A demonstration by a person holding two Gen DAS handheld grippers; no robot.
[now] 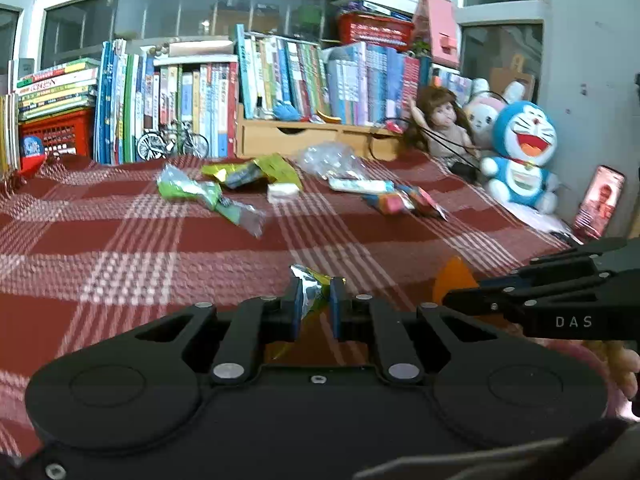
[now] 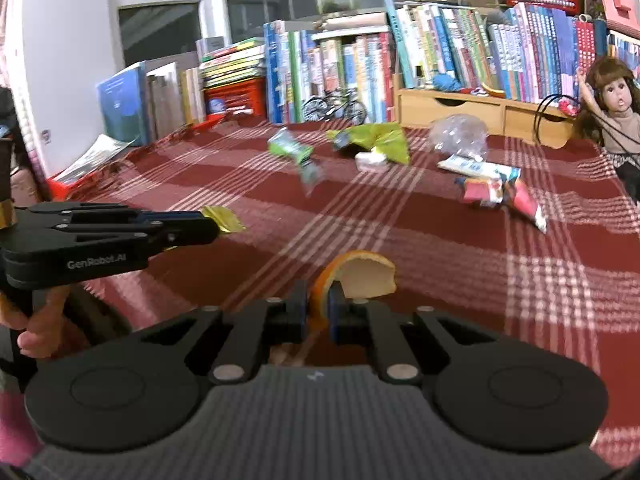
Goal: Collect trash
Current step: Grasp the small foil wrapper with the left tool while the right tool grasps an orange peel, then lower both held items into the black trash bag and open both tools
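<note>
My left gripper (image 1: 316, 304) is shut on a crumpled silver and yellow foil wrapper (image 1: 311, 286), held above the red plaid cloth (image 1: 120, 248). My right gripper (image 2: 319, 306) is shut on a piece of orange peel (image 2: 360, 274), orange outside and white inside. In the left wrist view the right gripper (image 1: 450, 300) comes in from the right with the peel (image 1: 454, 280) at its tip. The right wrist view has the left gripper (image 2: 214, 226) coming in from the left, the gold wrapper (image 2: 224, 218) sticking out of it. More trash lies farther back: a green wrapper (image 1: 188, 190), a yellow-green packet (image 1: 256, 170), a clear plastic bag (image 1: 328, 158), a pink packet (image 1: 396, 202).
Rows of books (image 1: 280, 76) and a wooden drawer box (image 1: 304, 134) line the far edge. A toy bicycle (image 1: 172, 142), a doll (image 1: 440, 120) and a blue plush cat (image 1: 520, 152) stand at the back. A red basket (image 1: 60, 132) sits far left. A phone (image 1: 600, 200) leans at the right wall.
</note>
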